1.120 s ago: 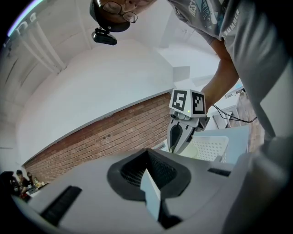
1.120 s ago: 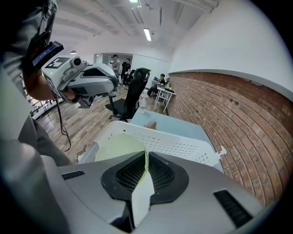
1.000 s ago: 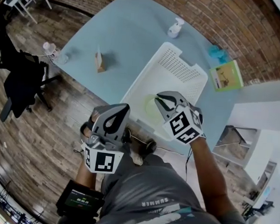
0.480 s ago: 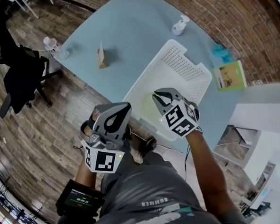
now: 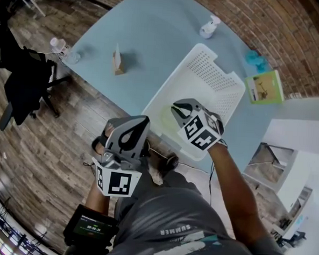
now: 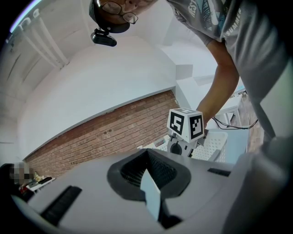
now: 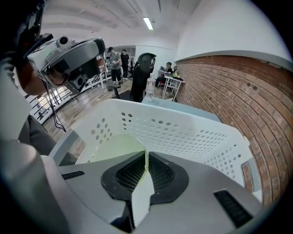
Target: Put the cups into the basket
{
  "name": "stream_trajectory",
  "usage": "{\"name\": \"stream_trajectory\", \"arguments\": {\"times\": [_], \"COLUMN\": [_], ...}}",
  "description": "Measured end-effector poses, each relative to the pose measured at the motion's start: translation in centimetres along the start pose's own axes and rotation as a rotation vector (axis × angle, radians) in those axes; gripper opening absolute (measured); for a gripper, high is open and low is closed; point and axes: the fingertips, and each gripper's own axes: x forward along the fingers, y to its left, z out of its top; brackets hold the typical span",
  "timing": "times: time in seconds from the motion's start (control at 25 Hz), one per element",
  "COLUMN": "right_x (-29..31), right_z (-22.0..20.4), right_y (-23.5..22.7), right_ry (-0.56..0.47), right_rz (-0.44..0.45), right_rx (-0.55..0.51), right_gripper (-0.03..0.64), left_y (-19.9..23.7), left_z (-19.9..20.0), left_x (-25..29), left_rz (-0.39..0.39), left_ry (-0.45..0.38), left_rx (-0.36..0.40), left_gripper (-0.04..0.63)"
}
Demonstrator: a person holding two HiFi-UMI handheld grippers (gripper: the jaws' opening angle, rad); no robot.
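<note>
Blue table (image 5: 149, 32), white basket (image 5: 219, 82), green cup (image 5: 168, 117) at basket's near end.
Basket long axis running away from body toward brick wall. Right gripper (image 5: 178, 110) low over near end, jaws pinched almost together on thin rim of cup, cup body left of jaws, inside basket walls; contact with basket bottom unclear. Left gripper (image 5: 127, 136) farther off, over wood floor, jaws together, empty.

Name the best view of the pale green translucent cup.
Right gripper view: pale green translucent cup close up, rim pinched in the right gripper, over the white perforated basket. Head view: faint green patch. Left gripper view: none.
</note>
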Motion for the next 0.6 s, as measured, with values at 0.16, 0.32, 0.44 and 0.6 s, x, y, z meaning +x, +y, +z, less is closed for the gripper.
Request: {"name": "stream_trajectory", "arguments": {"times": [0.16, 0.32, 0.44, 0.6], "right_x": [1.1, 2.2, 2.9, 3.6], "right_z": [-0.5, -1.3, -1.8, -2.3], "right_y": [0.5, 0.9, 1.3, 1.6], "right_ry": [0.022, 0.053, 0.072, 0.094], "right_rz": [0.020, 0.038, 0.052, 0.062], "right_rx": [0.001, 0.010, 0.014, 0.013], "right_gripper": [0.034, 0.034, 0.032, 0.032], "left_y": [-0.1, 0.0, -0.2, -0.2], "left_z": [-0.4, -0.7, -1.0, -1.2], "left_x": [-0.3, -0.5, -0.7, -0.9], "left_rz": [0.005, 0.005, 0.004, 0.002], "left_ry": [-0.002, 0.017, 0.019, 0.023], "left_rx": [-0.015, -0.002, -0.013, -0.013], "left_gripper": [-0.003, -0.003, -0.003, -0.003]}}
